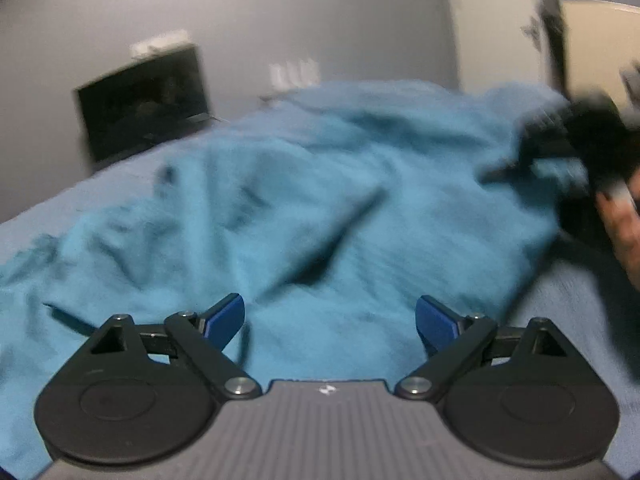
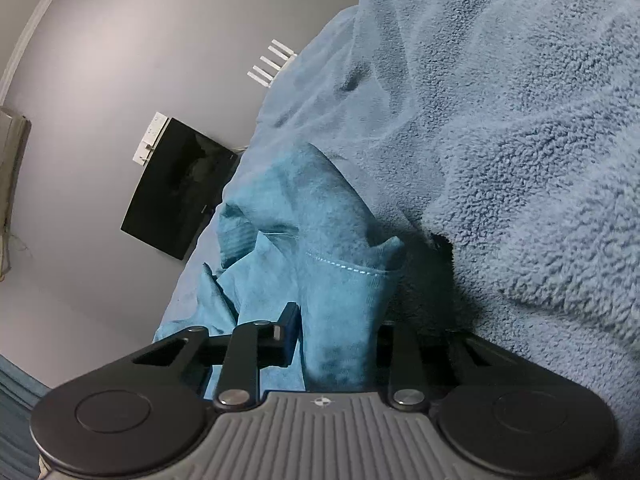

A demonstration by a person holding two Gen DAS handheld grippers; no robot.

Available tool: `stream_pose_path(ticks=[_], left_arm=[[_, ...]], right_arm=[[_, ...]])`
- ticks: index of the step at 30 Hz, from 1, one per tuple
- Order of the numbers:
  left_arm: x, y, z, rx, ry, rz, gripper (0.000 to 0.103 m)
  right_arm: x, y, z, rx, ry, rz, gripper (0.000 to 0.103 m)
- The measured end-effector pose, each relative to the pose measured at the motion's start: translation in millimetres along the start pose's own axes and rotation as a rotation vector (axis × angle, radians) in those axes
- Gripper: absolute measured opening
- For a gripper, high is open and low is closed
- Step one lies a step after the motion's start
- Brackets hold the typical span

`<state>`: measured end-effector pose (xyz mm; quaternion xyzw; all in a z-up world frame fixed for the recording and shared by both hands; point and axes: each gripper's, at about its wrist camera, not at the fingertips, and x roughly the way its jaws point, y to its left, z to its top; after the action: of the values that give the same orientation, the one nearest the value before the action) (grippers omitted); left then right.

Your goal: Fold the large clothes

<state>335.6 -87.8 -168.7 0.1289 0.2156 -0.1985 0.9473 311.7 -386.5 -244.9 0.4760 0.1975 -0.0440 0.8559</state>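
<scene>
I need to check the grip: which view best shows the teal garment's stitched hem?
The right wrist view: the teal garment sits sharp between the right gripper jaws, hem stitching visible. The left wrist view shows it blurred, spread on the bed beyond the open left gripper.

Teal garment — pale blue fleece blanket — grey wall.

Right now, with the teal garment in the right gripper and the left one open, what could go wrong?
1. The right gripper seems to hold only a bunched edge of the teal garment; a pull may slip it free.
2. The left gripper is open above the cloth, so one side may drag and wrinkle.
3. The fleece blanket lies against the garment and might be caught in the fold.
</scene>
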Motion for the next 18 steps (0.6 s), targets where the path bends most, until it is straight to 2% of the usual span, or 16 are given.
stream_pose_path(ticks=[4, 6, 8, 10, 12, 18], left_arm=[[0.1, 30.7, 6.8, -0.117, -0.02, 0.12, 0.094], [5.4, 47.0, 4.5, -0.185, 0.018, 0.191, 0.094], [16.1, 58.3, -3.2, -0.238, 0.082, 0.251, 0.094], [28.6, 59.9, -15.4, -0.244, 0.139, 0.239, 0.094], [32.9, 58.0, -22.1, -0.24, 0.134, 0.243, 0.095], [18.0, 73.7, -12.6, -0.28, 0.173, 0.191, 0.094]], right_arm=[[-0.1, 0.8, -1.5, -0.016, 0.0, -0.006, 0.031], [1.4, 4.0, -2.4, -0.029, -0.004, -0.011, 0.029], [1.9, 7.2, -3.4, -0.053, -0.009, -0.014, 0.022], [1.4, 11.8, -4.8, -0.093, -0.019, -0.01, 0.019], [-1.6, 22.3, -6.9, -0.172, -0.036, 0.0, 0.017], [-28.7, 93.2, -32.5, -0.514, -0.123, 0.056, 0.014]])
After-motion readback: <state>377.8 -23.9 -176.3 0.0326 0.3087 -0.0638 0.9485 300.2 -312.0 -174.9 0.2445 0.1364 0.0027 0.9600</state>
